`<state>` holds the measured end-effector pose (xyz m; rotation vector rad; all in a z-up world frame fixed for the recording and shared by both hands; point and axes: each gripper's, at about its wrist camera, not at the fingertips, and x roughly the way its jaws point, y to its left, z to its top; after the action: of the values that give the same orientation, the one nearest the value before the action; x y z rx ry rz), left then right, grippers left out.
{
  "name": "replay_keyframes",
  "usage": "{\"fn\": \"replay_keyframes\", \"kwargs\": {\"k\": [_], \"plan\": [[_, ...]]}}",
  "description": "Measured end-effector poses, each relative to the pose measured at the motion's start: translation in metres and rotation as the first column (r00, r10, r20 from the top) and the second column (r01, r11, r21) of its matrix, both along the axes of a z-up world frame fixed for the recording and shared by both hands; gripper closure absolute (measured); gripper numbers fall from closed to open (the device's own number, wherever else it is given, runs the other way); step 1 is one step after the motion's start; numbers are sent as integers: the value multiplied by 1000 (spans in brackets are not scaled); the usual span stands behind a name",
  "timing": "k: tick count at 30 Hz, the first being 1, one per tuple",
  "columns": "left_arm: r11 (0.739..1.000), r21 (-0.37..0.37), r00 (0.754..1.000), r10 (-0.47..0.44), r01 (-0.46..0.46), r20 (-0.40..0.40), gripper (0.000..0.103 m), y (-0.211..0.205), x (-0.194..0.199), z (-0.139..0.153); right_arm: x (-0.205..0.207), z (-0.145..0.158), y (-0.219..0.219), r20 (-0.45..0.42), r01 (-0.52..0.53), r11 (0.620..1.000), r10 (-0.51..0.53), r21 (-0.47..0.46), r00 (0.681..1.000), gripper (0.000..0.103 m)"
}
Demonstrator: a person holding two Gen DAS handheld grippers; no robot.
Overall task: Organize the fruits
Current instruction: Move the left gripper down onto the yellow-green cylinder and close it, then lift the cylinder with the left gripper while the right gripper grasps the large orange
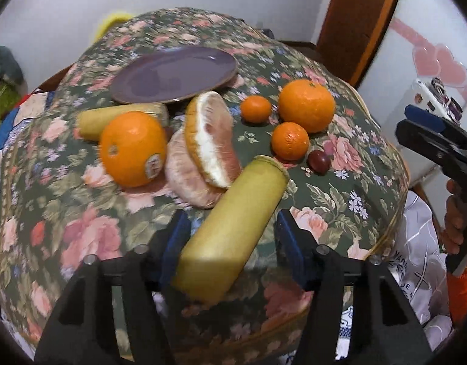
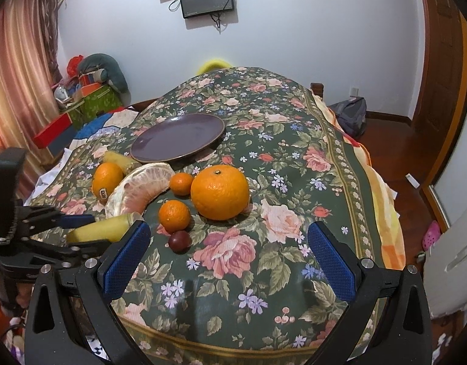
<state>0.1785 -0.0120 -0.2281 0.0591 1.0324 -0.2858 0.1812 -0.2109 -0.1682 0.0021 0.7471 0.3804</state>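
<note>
A purple plate lies empty on the floral cloth. In front of it lie two large oranges, two small mandarins, peeled pomelo pieces, a dark red plum and two yellow-green fruit pieces. My left gripper is open, its blue pads either side of the near yellow piece, apart from it. My right gripper is open and empty, near the table's front edge, just short of the plum.
The table is covered by a floral cloth that falls away at the right and front edges. Boxes and cushions stand at the back left. A wooden door is at the right.
</note>
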Motion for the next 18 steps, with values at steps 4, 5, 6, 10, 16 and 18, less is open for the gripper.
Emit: {"fn": "replay_keyframes", "kwargs": {"k": [4,5,6,10,16,18], "plan": [[1000,-16,1000,17,-17,-18,44,-1,6,-7,-2,-2,2,0,-4,1000,4,-14,1000,0],[1000,-21,1000,23,-23,-18,46,-1,5,-7,-1,-2,3,0,-6,1000,6,-17,1000,0],[999,-26,999,26,-26,-19,51,-1,2,-6,0,-3,4,0,-9,1000,9,-19,1000,0],[999,-43,999,32,-34,-27,62,-3,-16,-3,-2,-3,5,-2,-12,1000,12,-14,1000,0],[1000,-1,999,10,-10,-31,64,-14,-13,-4,-5,-5,4,-7,-12,1000,12,-13,1000,0],[1000,-4,999,12,-12,-31,64,-17,-4,-8,-6,-5,4,-8,-11,1000,11,-15,1000,0]]}}
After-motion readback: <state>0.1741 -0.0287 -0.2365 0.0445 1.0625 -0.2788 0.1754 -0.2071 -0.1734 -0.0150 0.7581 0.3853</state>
